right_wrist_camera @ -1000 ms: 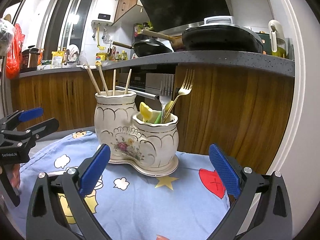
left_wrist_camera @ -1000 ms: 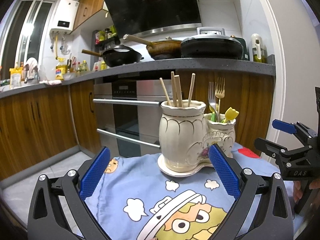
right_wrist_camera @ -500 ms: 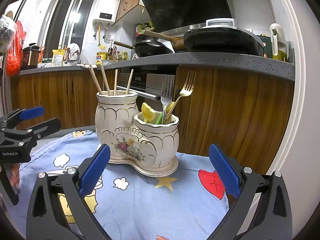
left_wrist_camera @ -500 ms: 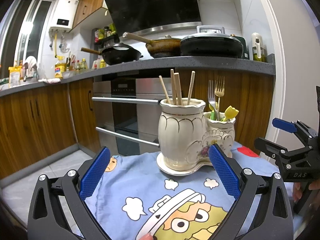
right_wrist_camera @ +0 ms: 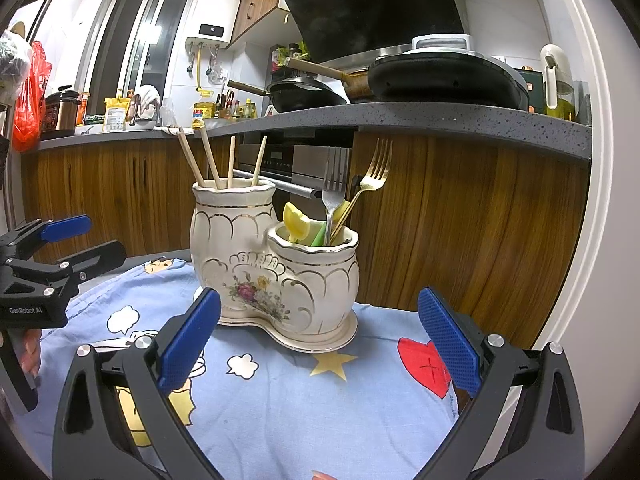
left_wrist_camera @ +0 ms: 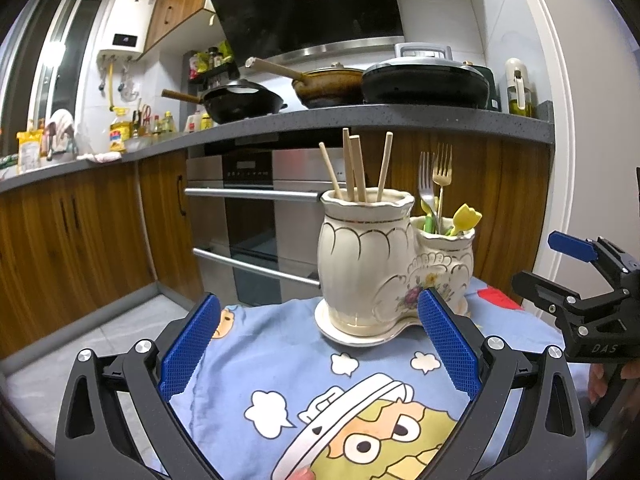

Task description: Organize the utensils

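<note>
Evidently the sorting looks finished, or nearly so. At nine o'clock the left gripper (left_wrist_camera: 320, 344) hangs with its blue pads spread wide, holding nothing. Toward twelve o'clock on the cartoon cloth (right_wrist_camera: 280, 392), the ceramic holder (right_wrist_camera: 276, 268) keeps four chopsticks (right_wrist_camera: 208, 160) in its taller pot, while two forks (right_wrist_camera: 336, 184) and the yellow-and-green pieces (right_wrist_camera: 298, 226) sit in the shorter. At three o'clock the right gripper (right_wrist_camera: 318, 344) is likewise spread and empty. No loose utensil shows, so the next move probably calls only for drawing both grippers clear.
</note>
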Action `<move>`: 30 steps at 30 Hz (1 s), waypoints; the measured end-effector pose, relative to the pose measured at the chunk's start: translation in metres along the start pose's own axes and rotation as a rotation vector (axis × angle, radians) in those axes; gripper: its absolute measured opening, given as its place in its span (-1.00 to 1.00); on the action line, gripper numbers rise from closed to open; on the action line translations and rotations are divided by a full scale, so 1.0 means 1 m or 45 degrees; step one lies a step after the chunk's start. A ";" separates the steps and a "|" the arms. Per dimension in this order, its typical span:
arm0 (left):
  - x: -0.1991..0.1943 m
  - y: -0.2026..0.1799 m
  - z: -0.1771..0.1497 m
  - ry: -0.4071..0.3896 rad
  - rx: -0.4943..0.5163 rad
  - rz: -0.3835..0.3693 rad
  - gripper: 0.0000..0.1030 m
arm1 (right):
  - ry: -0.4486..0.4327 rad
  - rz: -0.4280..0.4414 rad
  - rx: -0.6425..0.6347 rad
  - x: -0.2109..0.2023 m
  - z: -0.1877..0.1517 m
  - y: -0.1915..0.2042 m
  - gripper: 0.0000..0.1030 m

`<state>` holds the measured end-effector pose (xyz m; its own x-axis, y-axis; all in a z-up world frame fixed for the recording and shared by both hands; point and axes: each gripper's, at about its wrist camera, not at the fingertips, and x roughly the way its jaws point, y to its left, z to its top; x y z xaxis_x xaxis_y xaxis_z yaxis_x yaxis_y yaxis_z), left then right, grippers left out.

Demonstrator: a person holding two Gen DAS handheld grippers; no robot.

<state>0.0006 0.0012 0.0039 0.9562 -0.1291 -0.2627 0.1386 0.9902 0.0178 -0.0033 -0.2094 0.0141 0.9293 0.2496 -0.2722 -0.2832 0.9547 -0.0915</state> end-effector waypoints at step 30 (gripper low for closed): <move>0.001 0.003 -0.002 0.019 0.004 -0.005 0.90 | 0.003 0.000 -0.002 0.000 0.000 0.000 0.89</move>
<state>0.0016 0.0037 0.0013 0.9517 -0.1321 -0.2772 0.1430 0.9895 0.0194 -0.0032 -0.2090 0.0135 0.9288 0.2492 -0.2742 -0.2835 0.9545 -0.0927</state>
